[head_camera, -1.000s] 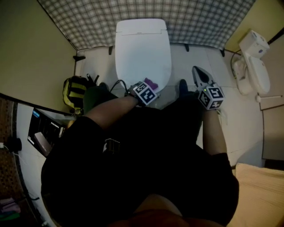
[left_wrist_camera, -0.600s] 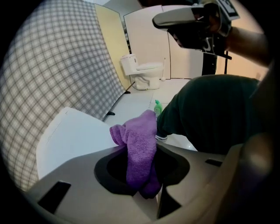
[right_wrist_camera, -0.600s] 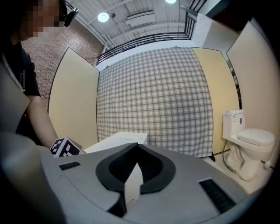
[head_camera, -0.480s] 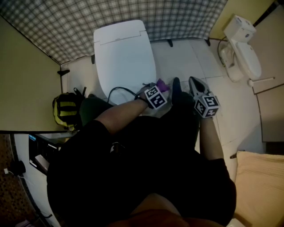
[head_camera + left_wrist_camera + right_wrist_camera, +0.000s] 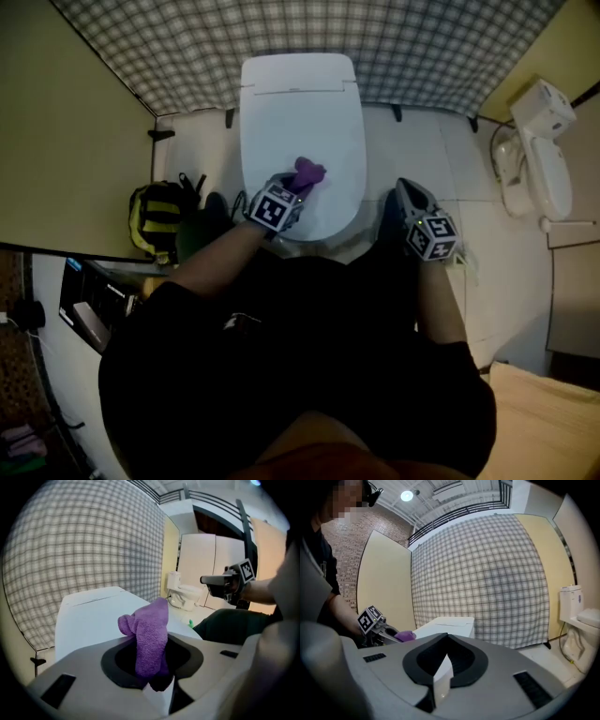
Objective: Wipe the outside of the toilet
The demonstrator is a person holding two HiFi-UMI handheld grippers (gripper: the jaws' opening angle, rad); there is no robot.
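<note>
While the left tool [image 5: 298, 185] pinches purple cloth [image 5: 309, 172] over the white toilet [image 5: 302, 112], the right tool [image 5: 401, 190] is closed.

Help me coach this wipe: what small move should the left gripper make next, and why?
Probably lower the left gripper so the purple cloth, pinched in its jaws and poised over the closed toilet lid, presses flat onto it.

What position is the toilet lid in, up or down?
Down: the white lid lies flat and closed, with the left claw holding a purple cloth over it.
</note>
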